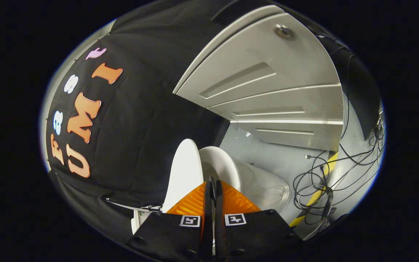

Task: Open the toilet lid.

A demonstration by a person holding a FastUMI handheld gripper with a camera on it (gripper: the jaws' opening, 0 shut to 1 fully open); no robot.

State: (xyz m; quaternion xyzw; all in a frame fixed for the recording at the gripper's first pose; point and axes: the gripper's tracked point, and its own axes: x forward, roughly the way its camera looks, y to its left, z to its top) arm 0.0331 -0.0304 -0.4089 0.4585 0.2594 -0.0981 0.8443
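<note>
The gripper (212, 189) is pinching the lid's (184, 174) thin edge, jaws nearly together. This is keeping the lid raised off the toilet (264, 185).

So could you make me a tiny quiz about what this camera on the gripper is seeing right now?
1. True or false: the toilet lid is raised, standing away from the bowl.
2. How do the orange fingers of the gripper stand?
A. wide apart
B. close together, a thin gap between them
C. one finger missing
3. Fill in: on the floor beyond the bowl lie tangled black ____.

Key:
1. True; the lid stands up beside the bowl.
2. B; whether they pinch anything cannot be told.
3. Cables.
</note>
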